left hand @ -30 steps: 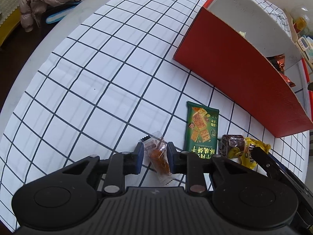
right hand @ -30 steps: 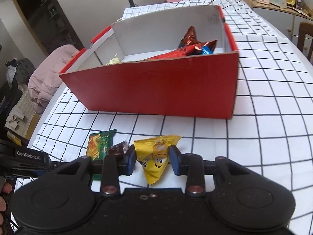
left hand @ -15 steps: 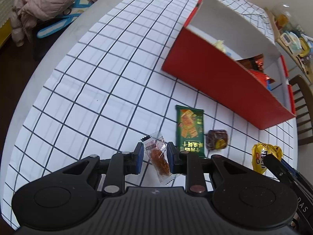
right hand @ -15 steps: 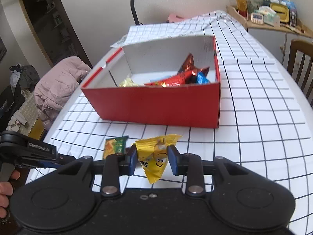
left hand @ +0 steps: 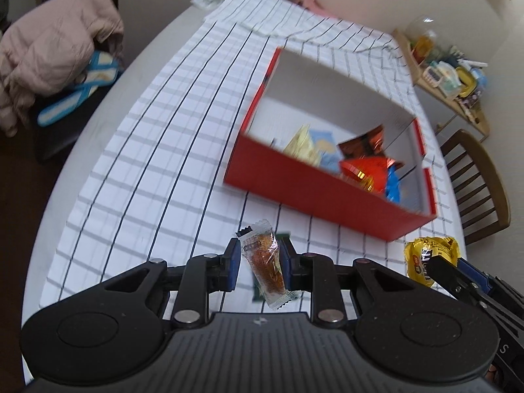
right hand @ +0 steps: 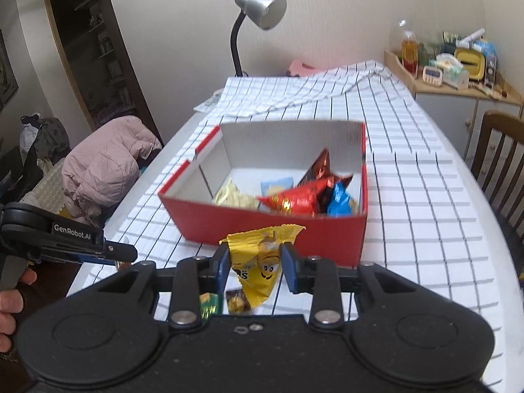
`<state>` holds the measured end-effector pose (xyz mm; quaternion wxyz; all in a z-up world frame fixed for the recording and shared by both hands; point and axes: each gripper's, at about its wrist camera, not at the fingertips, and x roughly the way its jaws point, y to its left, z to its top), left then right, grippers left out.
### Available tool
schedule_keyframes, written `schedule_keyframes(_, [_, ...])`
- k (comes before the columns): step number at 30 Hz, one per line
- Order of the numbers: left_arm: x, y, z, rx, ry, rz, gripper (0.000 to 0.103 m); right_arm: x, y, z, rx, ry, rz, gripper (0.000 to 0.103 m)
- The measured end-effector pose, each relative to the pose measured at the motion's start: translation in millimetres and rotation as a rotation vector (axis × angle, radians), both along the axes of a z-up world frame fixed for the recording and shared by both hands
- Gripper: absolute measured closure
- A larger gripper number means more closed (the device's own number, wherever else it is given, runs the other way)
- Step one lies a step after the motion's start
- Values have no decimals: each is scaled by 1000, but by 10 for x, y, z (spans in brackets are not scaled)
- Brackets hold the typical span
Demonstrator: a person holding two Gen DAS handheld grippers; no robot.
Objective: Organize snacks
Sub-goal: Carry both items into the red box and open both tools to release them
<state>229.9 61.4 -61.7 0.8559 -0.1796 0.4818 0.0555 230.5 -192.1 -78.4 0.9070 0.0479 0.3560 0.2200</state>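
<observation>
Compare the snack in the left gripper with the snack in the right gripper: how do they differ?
The clear packet in the left gripper is narrow and see-through, with orange-brown food showing inside; the yellow packet in the right gripper is opaque, wider, and printed with a cartoon face. The clear packet's end is cut straight; the yellow packet narrows to a point below. Both are sealed, pinched between the fingers and held above the table.

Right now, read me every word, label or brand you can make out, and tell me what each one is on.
"GenRobot.AI": on the left hand-held gripper, seen from the right wrist.
"S": on the right hand-held gripper, seen from the left wrist.
Yellow candy bag: only a trailing "s" reads.
Clear snack packet, green packet: print too blurred.
</observation>
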Motion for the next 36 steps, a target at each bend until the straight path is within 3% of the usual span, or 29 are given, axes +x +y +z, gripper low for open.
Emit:
schedule_keyframes(9, [341,-41,314,41,-68,-27,79,327,-7,238,3,-45,-18,71])
schedule_keyframes(19, [859,-132,448,113,-106,-68,78,812,98,259,-18,-49,-16,71])
schedule_keyframes(25, [1154,-155,383,153,-99,-67,78,1107,189,175,-38,-31,1,71])
schedule_keyframes(36, [1612,-210,-11,184,-24,-96,78,1615,427,-194,-85,59,40,71])
